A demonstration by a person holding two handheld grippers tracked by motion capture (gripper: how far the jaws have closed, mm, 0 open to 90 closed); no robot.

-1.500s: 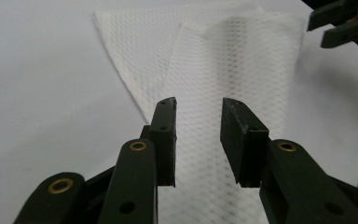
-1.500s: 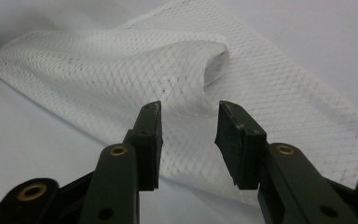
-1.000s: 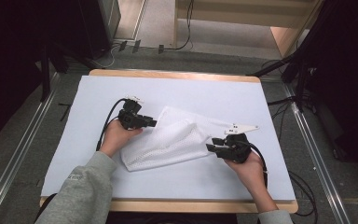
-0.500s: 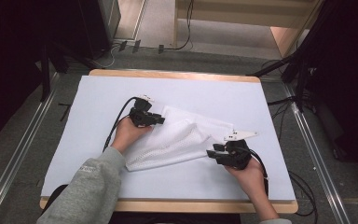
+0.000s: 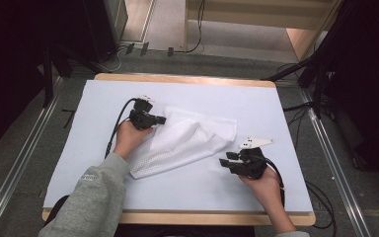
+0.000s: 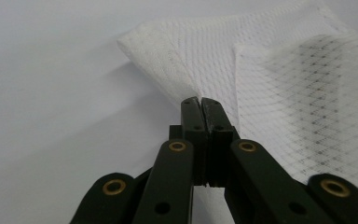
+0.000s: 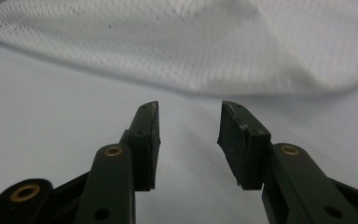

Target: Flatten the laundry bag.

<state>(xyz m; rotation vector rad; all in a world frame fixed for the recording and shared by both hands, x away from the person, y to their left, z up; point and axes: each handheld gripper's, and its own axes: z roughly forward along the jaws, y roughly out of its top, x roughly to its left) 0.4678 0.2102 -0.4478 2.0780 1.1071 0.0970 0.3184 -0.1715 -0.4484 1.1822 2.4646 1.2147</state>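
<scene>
A white mesh cloth (image 5: 187, 140) lies crumpled in the middle of the pale sheet (image 5: 256, 103) that covers the table. My left gripper (image 5: 162, 119) is at the cloth's upper left edge. Its jaws have just been closing, and in the left gripper view they meet tip to tip (image 6: 199, 100) on the folded edge of the cloth (image 6: 261, 60). My right gripper (image 5: 224, 159) hovers just off the cloth's lower right side, pointing at it. In the right gripper view its jaws (image 7: 189, 116) stand open over bare sheet, with the cloth (image 7: 168, 42) a little beyond them.
The sheet sits on a wooden table whose front edge (image 5: 177, 217) is near me. Cables (image 5: 116, 128) trail from both grippers. Metal rails (image 5: 24, 163) run along the floor on both sides, and dark equipment stands at the back left.
My left hand has moved right and up along the cloth's edge, and its jaws have shut there. The cloth's left side has bunched inward. The right gripper has barely moved.
</scene>
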